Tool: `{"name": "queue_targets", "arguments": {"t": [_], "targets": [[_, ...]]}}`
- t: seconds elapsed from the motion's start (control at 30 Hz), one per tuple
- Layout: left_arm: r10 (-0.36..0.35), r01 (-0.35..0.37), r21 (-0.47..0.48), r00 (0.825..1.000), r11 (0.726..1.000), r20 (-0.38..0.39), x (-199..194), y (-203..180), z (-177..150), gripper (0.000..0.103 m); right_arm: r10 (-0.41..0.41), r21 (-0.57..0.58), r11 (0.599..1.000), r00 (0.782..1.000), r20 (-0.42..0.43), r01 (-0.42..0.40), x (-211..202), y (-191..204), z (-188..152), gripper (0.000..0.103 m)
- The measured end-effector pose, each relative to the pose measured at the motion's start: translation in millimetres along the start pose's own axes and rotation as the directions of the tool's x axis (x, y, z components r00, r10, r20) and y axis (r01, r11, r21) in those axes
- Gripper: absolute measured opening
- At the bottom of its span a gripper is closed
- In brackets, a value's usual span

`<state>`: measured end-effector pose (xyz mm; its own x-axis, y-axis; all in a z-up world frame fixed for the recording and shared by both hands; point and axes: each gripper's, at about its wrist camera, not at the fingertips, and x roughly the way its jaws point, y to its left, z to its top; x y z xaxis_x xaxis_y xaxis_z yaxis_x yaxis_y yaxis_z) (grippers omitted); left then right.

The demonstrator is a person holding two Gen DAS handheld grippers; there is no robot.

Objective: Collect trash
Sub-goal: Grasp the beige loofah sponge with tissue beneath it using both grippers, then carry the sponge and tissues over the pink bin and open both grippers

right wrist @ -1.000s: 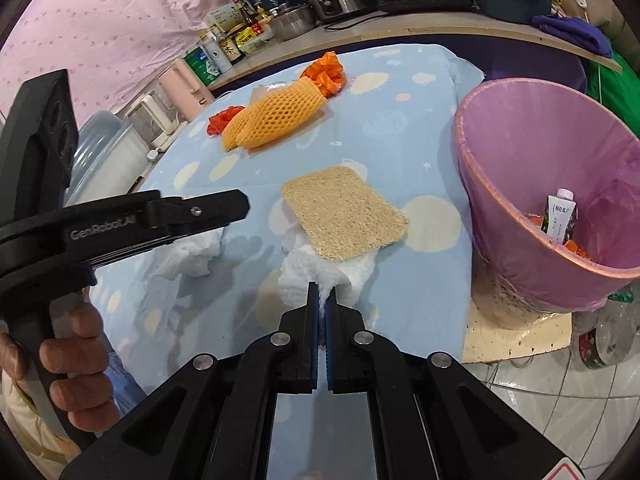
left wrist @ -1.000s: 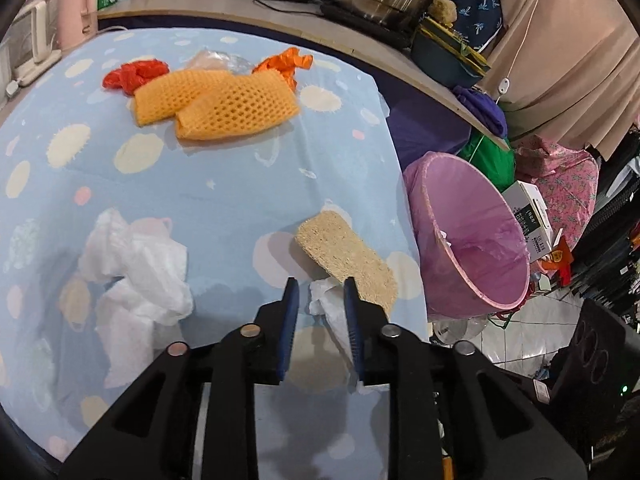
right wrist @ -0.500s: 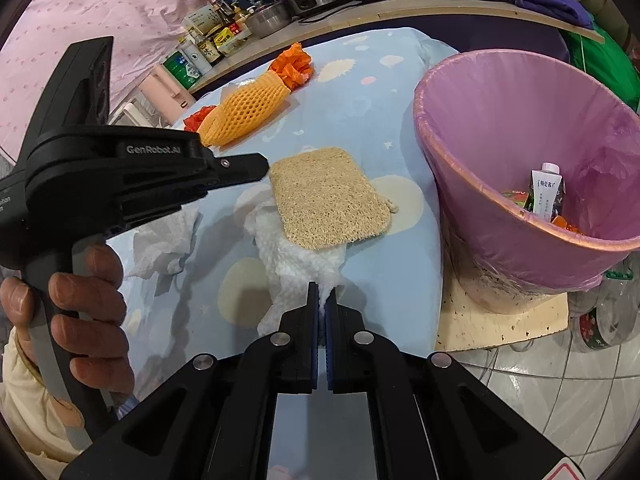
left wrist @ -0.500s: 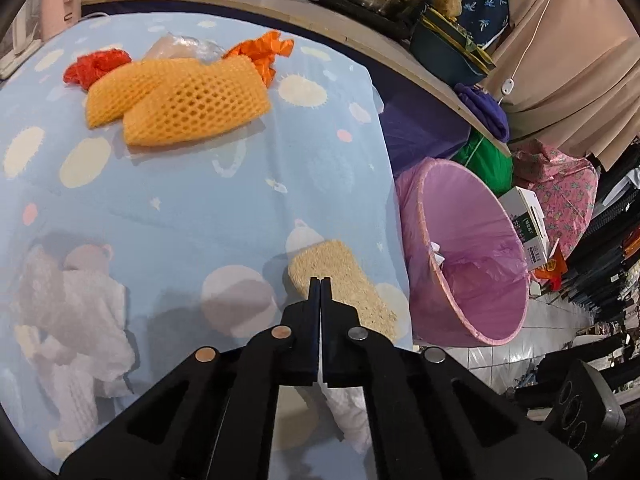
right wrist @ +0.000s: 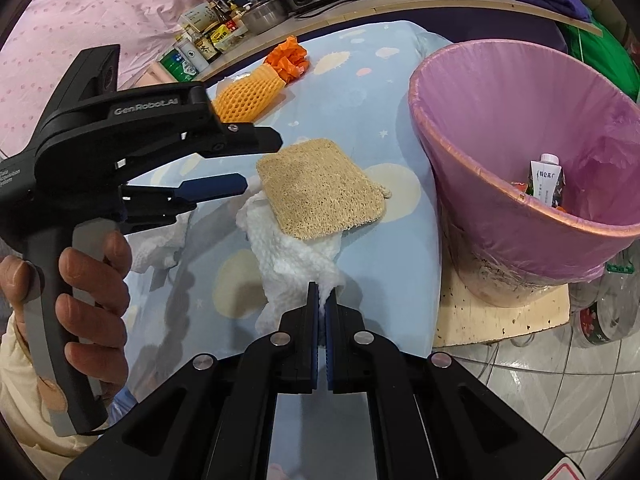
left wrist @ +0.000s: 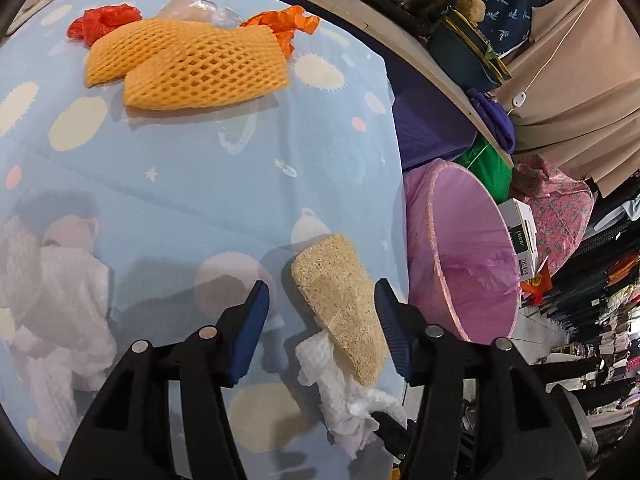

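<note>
A tan loofah pad [left wrist: 336, 304] [right wrist: 320, 188] lies near the table's right edge, partly on a crumpled white tissue [left wrist: 344, 396] [right wrist: 292, 256]. My left gripper [left wrist: 322, 312] is open, its jaws either side of the pad; it also shows in the right wrist view [right wrist: 256, 164]. My right gripper [right wrist: 322, 300] is shut on the near end of the tissue. A pink-lined trash bin [left wrist: 468, 256] [right wrist: 520, 140] stands beside the table, with a small carton [right wrist: 546, 180] inside.
Orange foam fruit nets [left wrist: 192, 64] [right wrist: 246, 96], red [left wrist: 104, 20] and orange [left wrist: 288, 24] plastic scraps lie at the far side of the blue tablecloth [left wrist: 180, 184]. More white tissue [left wrist: 52, 304] lies at the left. Pots and bottles line the counter behind.
My left gripper shut half a second ago, then opened wide around the loofah pad. My right gripper stays shut on the tissue and has moved closer toward the bin.
</note>
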<state>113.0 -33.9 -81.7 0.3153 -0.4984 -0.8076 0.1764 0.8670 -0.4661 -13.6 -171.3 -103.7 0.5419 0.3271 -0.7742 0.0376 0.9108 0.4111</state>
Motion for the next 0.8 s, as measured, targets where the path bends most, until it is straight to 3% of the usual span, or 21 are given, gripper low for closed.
{"name": "queue_targets", "arguments": {"t": [0.07,0.1,0.13,0.33,0.53,0.67,0.8], "targets": [[-0.002,0.003,0.027,1.0,1.0,-0.012,6.7,-7.6,1.5,0.038,0.0,0.001,1.0,1.0,-0.002,0.0,0.9,0.4,0.3,0.003],[-0.006,0.007,0.045,1.0,0.999,-0.026,10.8,-12.2,2.1,0.019,-0.001,0.001,1.0,1.0,-0.003,0.001,1.3,0.2,0.6,0.003],[-0.01,0.012,0.055,0.999,0.998,-0.036,12.8,-14.4,2.3,0.015,-0.002,0.003,1.0,1.0,-0.003,0.002,1.7,-0.2,0.7,0.003],[-0.005,0.003,0.071,1.0,0.997,0.026,-13.1,-17.5,6.0,0.007,0.002,0.011,1.0,1.0,-0.002,-0.002,0.2,-3.3,1.0,0.003],[0.057,-0.068,0.069,0.986,0.995,0.159,-68.9,-7.6,12.6,0.003,-0.008,0.018,1.0,1.0,0.012,0.008,-4.3,-7.2,3.2,0.003],[0.119,-0.138,0.074,0.968,0.988,0.219,-96.7,-1.7,13.3,0.003,-0.003,0.015,1.0,0.997,0.075,0.001,-24.1,-5.1,15.3,0.003],[0.12,-0.143,0.08,0.963,0.987,0.24,-113.1,-2.2,13.9,0.003,0.002,0.011,1.0,0.986,0.164,-0.004,-52.6,-4.1,36.6,0.003]]}}
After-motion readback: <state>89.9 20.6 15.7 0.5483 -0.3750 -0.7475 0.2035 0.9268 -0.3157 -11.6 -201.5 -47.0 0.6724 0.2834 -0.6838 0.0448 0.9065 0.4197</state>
